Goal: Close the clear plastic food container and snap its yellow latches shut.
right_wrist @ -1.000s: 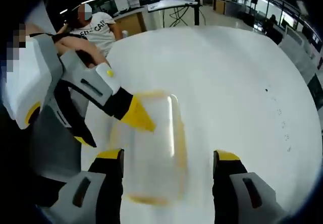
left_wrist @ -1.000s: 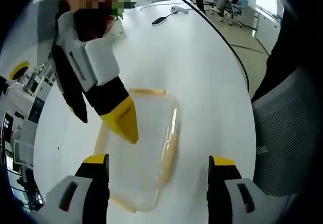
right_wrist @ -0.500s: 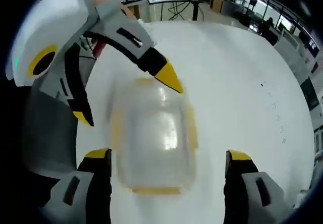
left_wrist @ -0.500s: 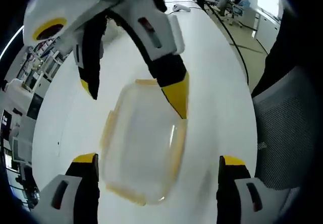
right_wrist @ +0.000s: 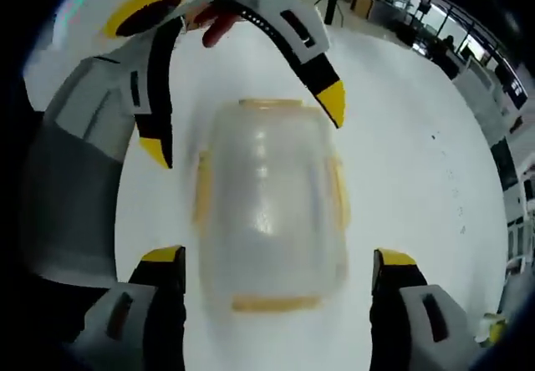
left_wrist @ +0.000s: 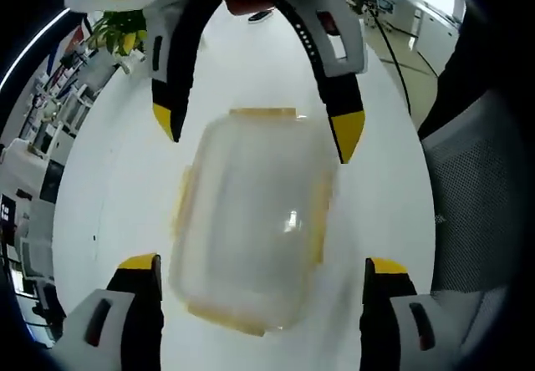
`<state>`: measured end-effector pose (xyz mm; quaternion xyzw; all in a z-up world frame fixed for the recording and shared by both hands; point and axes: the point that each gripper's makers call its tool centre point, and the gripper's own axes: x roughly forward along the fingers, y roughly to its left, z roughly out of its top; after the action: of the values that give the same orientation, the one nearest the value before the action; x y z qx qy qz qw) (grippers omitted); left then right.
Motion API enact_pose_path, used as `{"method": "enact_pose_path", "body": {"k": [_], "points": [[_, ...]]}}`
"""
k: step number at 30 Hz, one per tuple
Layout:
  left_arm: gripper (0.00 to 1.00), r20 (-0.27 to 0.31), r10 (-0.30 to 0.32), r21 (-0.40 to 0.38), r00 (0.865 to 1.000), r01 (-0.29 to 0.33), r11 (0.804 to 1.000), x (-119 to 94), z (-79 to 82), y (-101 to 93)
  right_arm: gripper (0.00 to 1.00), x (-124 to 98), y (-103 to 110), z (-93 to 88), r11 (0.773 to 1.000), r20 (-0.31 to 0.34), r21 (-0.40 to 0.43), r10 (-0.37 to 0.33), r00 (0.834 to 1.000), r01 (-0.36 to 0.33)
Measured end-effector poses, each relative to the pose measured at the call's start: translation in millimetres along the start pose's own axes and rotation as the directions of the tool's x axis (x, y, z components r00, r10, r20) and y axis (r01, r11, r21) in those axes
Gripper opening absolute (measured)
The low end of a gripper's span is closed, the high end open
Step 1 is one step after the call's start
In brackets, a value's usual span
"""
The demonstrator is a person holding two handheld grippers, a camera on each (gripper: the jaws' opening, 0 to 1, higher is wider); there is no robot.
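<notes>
- Left gripper view: the clear container (left_wrist: 251,221) lies flat on the white table (left_wrist: 384,187), lid on, between this view's own jaws, which stand wide apart and touch nothing.
- The left gripper (left_wrist: 261,275) holds nothing. The right gripper (left_wrist: 255,129) enters from the top of this view, jaws also spread, its yellow tips either side of the container's far end.
- Right gripper view: the same container (right_wrist: 267,212) sits centred between the spread jaws of the right gripper (right_wrist: 276,275), with the left gripper (right_wrist: 242,124) straddling the opposite end. Neither is seen pressing on the box.
- Yellow latches (right_wrist: 201,191) show along both long sides and both short ends. The picture is blurred, so whether any latch is snapped down cannot be told.
- Judgement: the step in hand is lining up for a latch press. The lid appears seated, but its fit at the corners is unverified.
- Recommendation: steady the box with one gripper on the lid while the other pushes a single latch flap down and inward against the wall.
- Recommendation: work opposite latches in turn, so the lid stays level.
- Risk: the container is light on a smooth table and will likely slide or tip under an off-centre push.
</notes>
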<state>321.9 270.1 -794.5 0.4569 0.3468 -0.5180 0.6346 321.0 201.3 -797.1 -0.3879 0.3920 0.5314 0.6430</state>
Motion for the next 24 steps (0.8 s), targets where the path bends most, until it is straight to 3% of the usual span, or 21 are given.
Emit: {"method": "enact_pose_path", "body": {"k": [3, 7, 12, 18, 24], "points": [[0.95, 0.003, -0.011, -0.02, 1.0, 0.011, 1.0, 1, 0.1, 1.3, 0.88, 4, 4, -5.0, 1.0, -0.019, -0.03, -0.008, 1.0, 0.007], [0.9, -0.017, -0.01, 0.015, 1.0, 0.01, 1.0, 3, -4.3, 3.4, 0.87, 7, 8, -8.8, 0.999, -0.036, -0.045, -0.002, 0.999, 0.001], [0.91, -0.032, -0.039, 0.012, 0.999, 0.039, 0.999, 10, -9.1, 1.7, 0.79, 6, 3, -11.3, 0.999, -0.057, -0.049, -0.022, 0.998, 0.019], [0.73, -0.051, 0.003, 0.041, 0.999, -0.001, 0.999, 7, -12.4, 14.2, 0.77, 7, 3, -11.9, 0.998, -0.071, -0.069, -0.019, 0.997, 0.014], [0.72, -0.057, 0.001, 0.006, 0.998, -0.001, 1.0, 8, -11.0, 5.9, 0.76, 6, 3, -13.0, 0.995, -0.06, -0.095, 0.001, 0.998, -0.007]]}}
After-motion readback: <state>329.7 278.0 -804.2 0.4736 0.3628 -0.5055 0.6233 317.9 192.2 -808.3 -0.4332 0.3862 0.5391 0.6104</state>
